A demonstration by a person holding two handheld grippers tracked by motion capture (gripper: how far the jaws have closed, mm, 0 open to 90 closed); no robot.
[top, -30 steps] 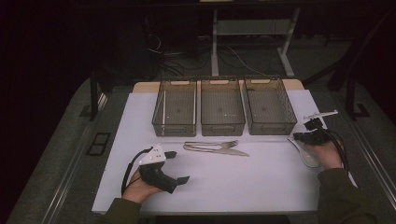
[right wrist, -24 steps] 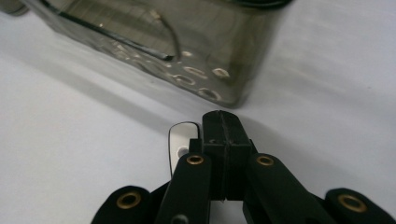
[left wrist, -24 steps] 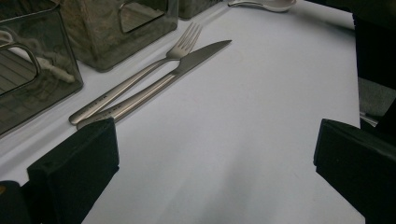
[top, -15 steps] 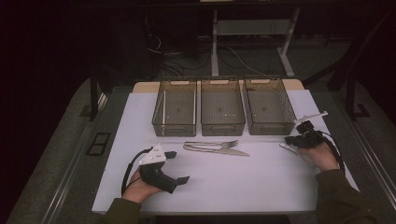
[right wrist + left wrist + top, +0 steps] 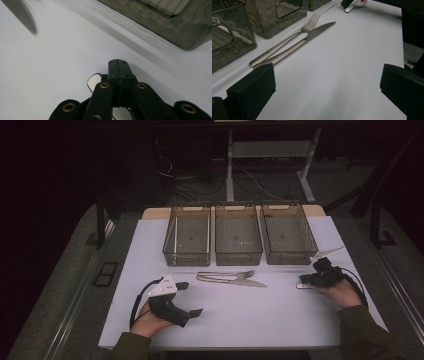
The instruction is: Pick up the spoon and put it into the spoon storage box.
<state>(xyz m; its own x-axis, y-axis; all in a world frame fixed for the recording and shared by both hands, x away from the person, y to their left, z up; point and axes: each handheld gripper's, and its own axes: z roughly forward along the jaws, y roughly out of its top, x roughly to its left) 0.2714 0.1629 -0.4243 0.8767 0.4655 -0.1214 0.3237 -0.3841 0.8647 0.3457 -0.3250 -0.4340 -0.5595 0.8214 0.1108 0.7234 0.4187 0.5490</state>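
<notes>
Two hands low on table, left gripper [image 5: 189, 299] jaws wide apart, right gripper [image 5: 306, 283] clamped on spoon [image 5: 94, 82].

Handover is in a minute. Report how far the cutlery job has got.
Done: nothing I can confirm; no cutlery shows plainly in the three bins. In hand: the right claw is shut, seemingly on a metal utensil. Left: the fork and knife lie side by side on the table before the bins, and the left claw is open near them.
</notes>
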